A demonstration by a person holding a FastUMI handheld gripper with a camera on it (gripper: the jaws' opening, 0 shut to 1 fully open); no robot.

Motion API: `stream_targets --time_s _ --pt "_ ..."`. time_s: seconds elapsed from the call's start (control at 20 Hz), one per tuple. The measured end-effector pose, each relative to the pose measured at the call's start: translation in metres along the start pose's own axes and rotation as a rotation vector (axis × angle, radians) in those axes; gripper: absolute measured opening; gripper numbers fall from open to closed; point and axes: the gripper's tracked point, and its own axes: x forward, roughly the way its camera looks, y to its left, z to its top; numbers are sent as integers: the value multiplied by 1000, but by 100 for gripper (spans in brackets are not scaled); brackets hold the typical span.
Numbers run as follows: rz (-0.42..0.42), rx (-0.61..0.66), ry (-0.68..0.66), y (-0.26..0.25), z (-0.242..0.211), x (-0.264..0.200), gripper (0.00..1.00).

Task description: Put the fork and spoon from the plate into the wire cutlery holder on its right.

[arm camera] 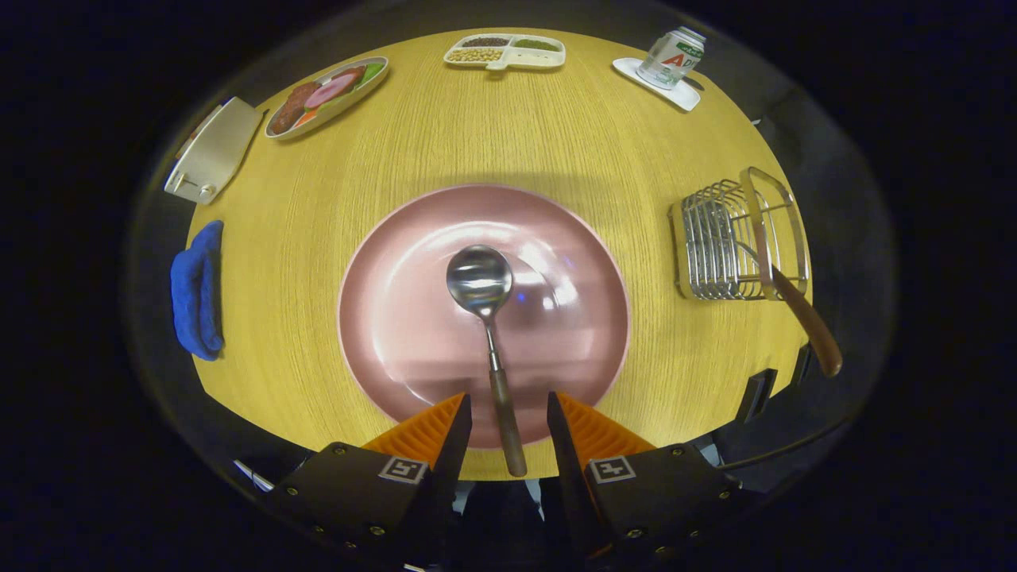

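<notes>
A pink plate [397, 318] sits on the yellow wood-grain surface [477, 127]. The spoon [486, 318] has a silver bowl and brown handle. The claw [508, 421] has orange ribbed fingers [425, 433] on black mounts with black-and-white markers. A blue cloth [197, 290] lies at left; the wire cutlery holder [719, 242] at right is silver.

The wooden surface [508, 135] carries a blue cloth [197, 290], a metal holder [213, 151], a food platter [326, 95], a divided tray [505, 52] (beans inside), and a can [672, 57] on a white coaster [685, 95].
</notes>
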Motion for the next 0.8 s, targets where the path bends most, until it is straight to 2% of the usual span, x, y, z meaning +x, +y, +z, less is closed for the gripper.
stream_targets --time_s 0.3,0.45,0.5,0.55,0.6,0.65,0.8 --pt "26 7 12 2 -7 20 59" --pt "22 -5 15 0 -11 26 46" --pt "33 -4 11 1 -10 26 46" --pt "58 -7 8 6 -9 27 27" --pt "70 -10 6 7 -10 27 16" --pt "64 -10 4 7 -11 28 10" --pt "43 -13 6 5 -11 26 5"
